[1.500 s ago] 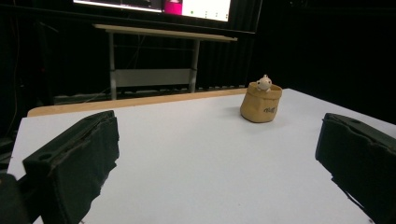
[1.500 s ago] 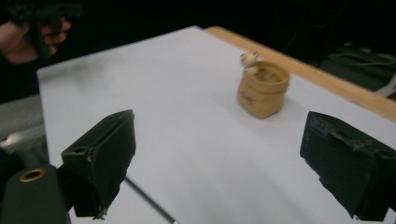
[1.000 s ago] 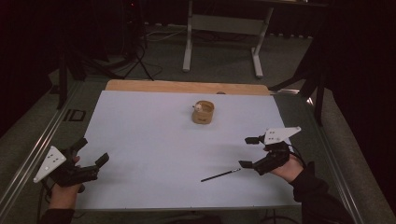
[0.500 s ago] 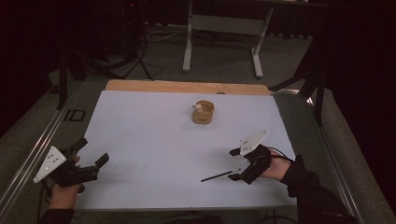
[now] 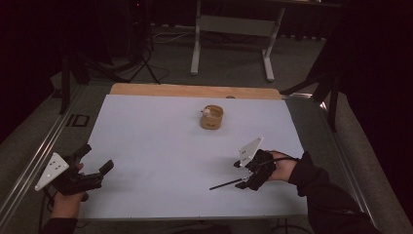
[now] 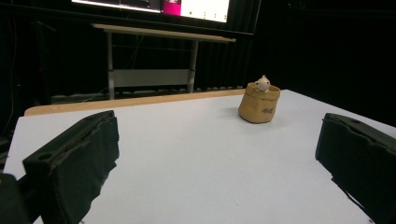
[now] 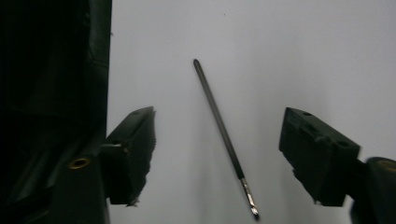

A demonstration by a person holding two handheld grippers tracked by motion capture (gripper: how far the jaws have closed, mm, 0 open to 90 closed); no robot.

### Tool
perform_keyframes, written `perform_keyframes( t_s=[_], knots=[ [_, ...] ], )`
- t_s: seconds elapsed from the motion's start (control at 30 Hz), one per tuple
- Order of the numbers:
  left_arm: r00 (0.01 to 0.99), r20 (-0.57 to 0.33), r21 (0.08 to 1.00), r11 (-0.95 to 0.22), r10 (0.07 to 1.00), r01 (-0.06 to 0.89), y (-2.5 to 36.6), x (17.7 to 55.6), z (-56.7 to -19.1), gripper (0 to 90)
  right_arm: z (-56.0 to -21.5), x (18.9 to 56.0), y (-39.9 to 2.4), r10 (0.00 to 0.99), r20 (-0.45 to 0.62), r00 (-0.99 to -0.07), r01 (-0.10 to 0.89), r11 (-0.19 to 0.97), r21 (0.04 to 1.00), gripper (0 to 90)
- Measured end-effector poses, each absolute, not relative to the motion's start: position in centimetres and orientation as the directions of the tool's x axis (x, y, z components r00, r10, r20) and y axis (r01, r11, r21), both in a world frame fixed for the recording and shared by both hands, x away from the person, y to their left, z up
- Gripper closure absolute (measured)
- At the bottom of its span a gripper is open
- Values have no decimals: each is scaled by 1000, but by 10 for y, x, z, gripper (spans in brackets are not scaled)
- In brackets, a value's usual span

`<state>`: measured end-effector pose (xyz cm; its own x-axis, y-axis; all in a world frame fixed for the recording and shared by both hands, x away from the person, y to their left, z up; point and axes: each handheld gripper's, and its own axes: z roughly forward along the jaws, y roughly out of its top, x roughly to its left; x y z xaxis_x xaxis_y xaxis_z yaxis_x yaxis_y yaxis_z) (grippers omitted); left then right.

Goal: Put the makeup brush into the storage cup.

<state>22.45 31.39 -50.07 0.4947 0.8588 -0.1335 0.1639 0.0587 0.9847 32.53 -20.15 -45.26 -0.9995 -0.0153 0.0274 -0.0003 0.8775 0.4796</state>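
The thin black stick (image 7: pixel 223 135) lies flat on the white table (image 5: pixel 160 141), between the right gripper (image 7: pixel 217 161)'s jaws and touching neither. It runs from about 11 o'clock down to 5 o'clock in the right gripper view. These jaws stand apart and have just been closing. The left gripper (image 5: pixel 95 161), at the table's 7 o'clock corner, gapes wide, well apart from the stick.

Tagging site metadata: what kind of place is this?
Likely a darkened lab or recording studio, not a home: a bare white table set up as a workspace, a tripod behind it, and a lit screen on the back wall.
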Motion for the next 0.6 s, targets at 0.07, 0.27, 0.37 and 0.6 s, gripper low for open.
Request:
perform_keyframes(
  t_s=[0.07,0.27,0.37,0.6],
  knots=[
    [495,-133,985,59,858,163,314,224,-501,3,-450,327,-199,-31,28,-999,-14,884,467,318],
    [496,-133,985,59,858,163,314,225,-501,3,-444,330,-191,-85,6,-996,-74,901,427,409],
    [496,-134,985,59,858,163,314,225,-501,3,-443,331,-187,-108,-4,-994,-100,908,408,464],
    [496,-133,984,56,858,167,314,225,-502,3,-446,333,-181,-162,-22,-987,-158,914,375,540]
  ],
)
